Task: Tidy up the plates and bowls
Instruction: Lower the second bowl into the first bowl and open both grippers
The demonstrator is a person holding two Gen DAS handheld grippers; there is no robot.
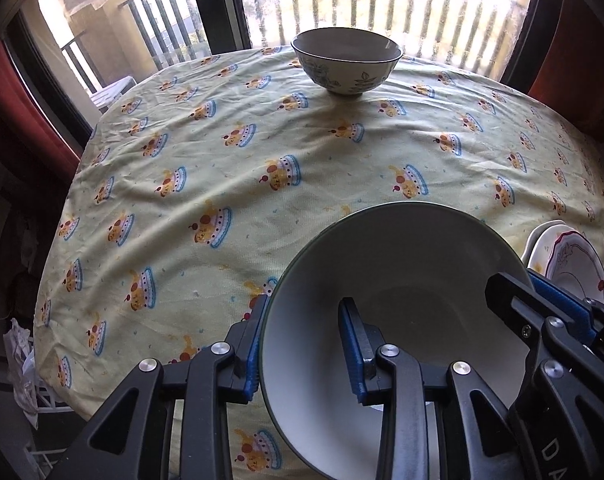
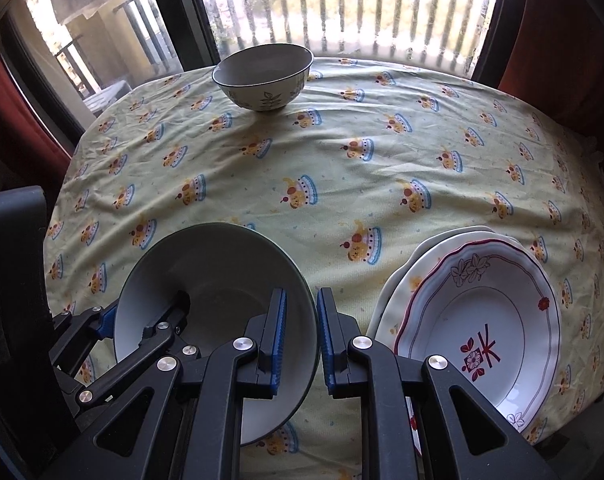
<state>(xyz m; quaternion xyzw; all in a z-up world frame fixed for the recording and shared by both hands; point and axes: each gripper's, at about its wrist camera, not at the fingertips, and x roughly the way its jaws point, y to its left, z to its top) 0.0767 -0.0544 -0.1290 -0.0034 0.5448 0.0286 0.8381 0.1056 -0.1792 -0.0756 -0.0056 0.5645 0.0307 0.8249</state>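
Two hand-held grippers straddle opposite sides of one pale bowl (image 1: 393, 320) with a dark rim, both pointing steeply downward toward the surface (image 1: 222, 184), which is covered by a yellow cloth printed with small cake motifs.

Left gripper (image 1: 302, 350): one blue pad lies outside the bowl's left wall and the other inside the bowl. In the left wrist view a visible gap separates the inner pad from the wall, so the jaws stand slightly apart around the rim rather than pressing on it.

Right gripper (image 2: 301, 344): its jaws are closed on the bowl's right wall, one blue pad inside and one outside, with the rim running between them. In the left wrist view this gripper appears at the lower right, crossing the bowl's far rim.

The bowl (image 2: 214, 312) sits low over the near edge of the surface, tilted with its open face toward the cameras; whether its base touches the cloth cannot be told.

Just beside the bowl, on its right, lies a stack of plates (image 2: 481, 320); the top plate is white with a scalloped red border and floral prints. A second, patterned bowl (image 1: 347, 60) stands upright at the far edge of the surface, well apart from the grippers, before a bright window with vertical bars.
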